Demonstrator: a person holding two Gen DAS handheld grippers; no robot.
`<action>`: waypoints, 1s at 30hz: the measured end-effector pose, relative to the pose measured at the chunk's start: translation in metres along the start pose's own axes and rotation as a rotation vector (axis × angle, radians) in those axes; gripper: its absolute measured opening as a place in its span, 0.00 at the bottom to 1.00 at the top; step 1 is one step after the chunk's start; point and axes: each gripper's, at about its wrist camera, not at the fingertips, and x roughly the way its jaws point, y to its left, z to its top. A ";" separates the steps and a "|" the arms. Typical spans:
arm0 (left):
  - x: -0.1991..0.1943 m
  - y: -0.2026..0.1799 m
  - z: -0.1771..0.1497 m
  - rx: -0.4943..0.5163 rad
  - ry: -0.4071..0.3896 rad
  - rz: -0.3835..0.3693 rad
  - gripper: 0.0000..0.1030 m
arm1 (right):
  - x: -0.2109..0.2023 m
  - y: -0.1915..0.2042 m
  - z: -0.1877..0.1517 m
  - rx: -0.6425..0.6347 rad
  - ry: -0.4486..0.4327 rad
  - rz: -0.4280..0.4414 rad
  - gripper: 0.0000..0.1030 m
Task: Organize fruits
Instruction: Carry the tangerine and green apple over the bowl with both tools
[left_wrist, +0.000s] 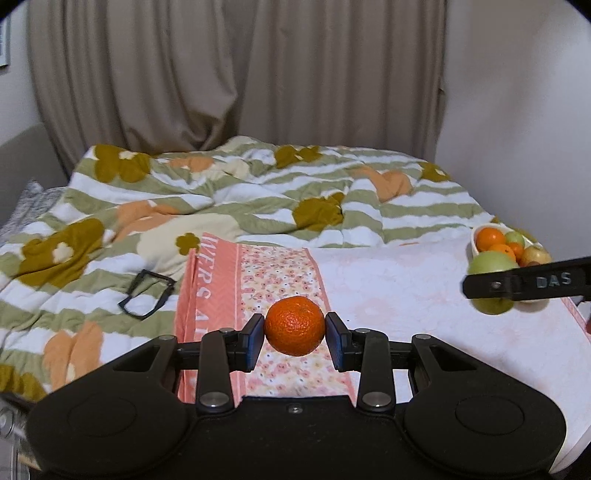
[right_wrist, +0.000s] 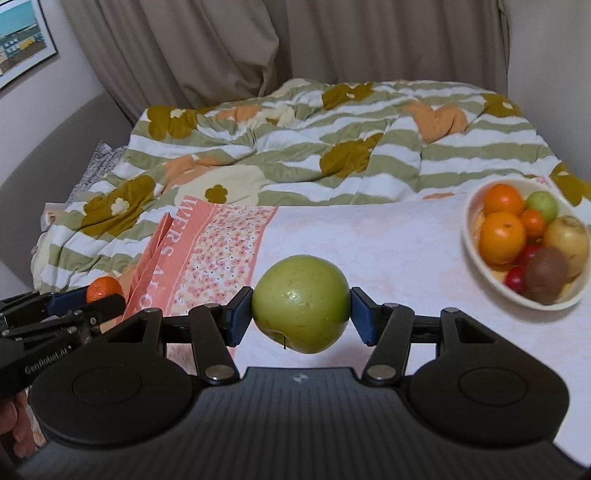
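The wide bed with its striped, flower-printed quilt (right_wrist: 332, 155) is lying behind everything, and nearer the cameras a pale pink towel with a floral orange border (right_wrist: 369, 240) is serving as the work surface. At the towel's right side a cream oval bowl (right_wrist: 476, 254) is already holding oranges, small green and yellow fruits, red ones and a brown kiwi, so room is getting scarce.

The right gripper (right_wrist: 301, 314) is clamping a large green apple (right_wrist: 301, 302) at its widest girth, clear of the towel and well apart from the bowl. The left gripper (left_wrist: 295, 338) is pinching a small orange mandarin (left_wrist: 294, 325) between its blue pads, over the patterned border, farther from the bowl.

To do this well, the apple is probably best going first: it is heavy and smooth, so keeping the squeeze steady and lowering it into the bowl's open near side, rather than dropping it, is avoiding rolling the pile. The mandarin is then fitting into whatever gap remains. Folded black glasses (left_wrist: 147, 293) on the quilt are out of the way.
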 end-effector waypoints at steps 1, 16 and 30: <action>-0.007 -0.006 -0.002 -0.011 -0.007 0.011 0.38 | -0.007 -0.005 -0.002 -0.006 -0.004 0.006 0.69; -0.044 -0.138 -0.002 -0.038 -0.074 0.024 0.38 | -0.093 -0.126 -0.015 -0.059 -0.070 0.033 0.69; 0.007 -0.249 0.041 0.027 -0.051 -0.113 0.38 | -0.111 -0.239 0.012 -0.034 -0.099 -0.060 0.69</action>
